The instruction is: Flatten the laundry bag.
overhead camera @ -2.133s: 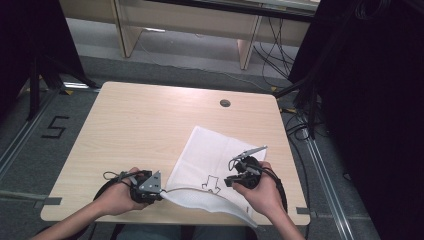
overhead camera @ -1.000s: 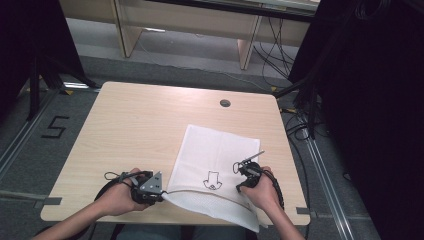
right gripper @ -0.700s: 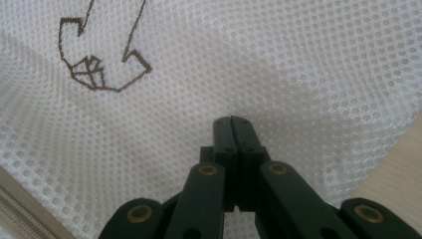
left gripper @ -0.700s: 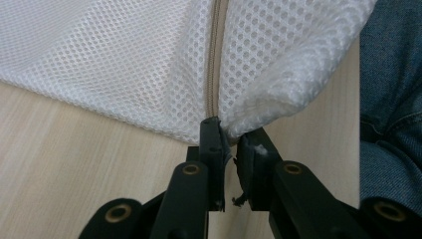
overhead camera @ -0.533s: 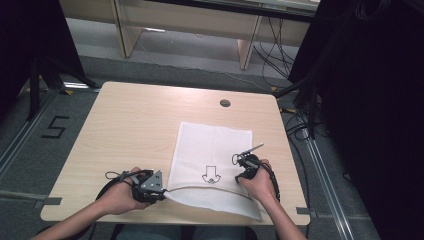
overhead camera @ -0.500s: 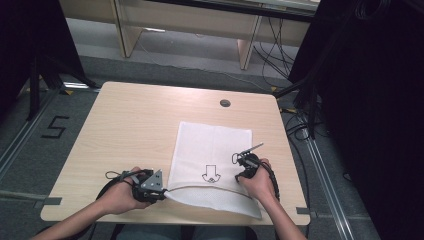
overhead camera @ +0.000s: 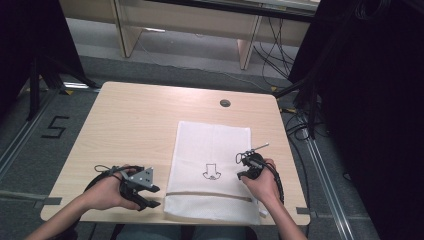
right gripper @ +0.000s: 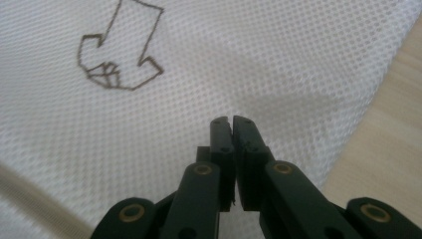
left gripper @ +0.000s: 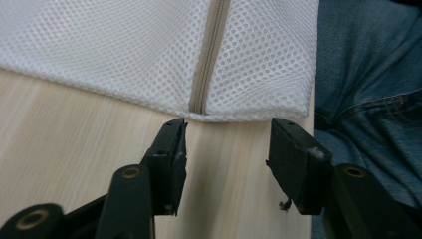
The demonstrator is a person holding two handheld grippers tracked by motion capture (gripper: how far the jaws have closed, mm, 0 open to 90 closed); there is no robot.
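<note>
- I see the white mesh bag [overhead camera: 210, 170] lying flat on the table [overhead camera: 130, 125], near the front edge, right of centre.
- Fine honeycomb mesh, beige zipper [left gripper: 206, 55] across the near end, an outlined arrow mark [overhead camera: 210, 171] at mid-panel.
- Left tool [left gripper: 226, 149]: jaws have just been opening, wide now, nothing between them, tips just short of the bag's corner.
- Right tool [right gripper: 232, 124]: jaws closed; I can't tell if mesh is pinched.
</note>
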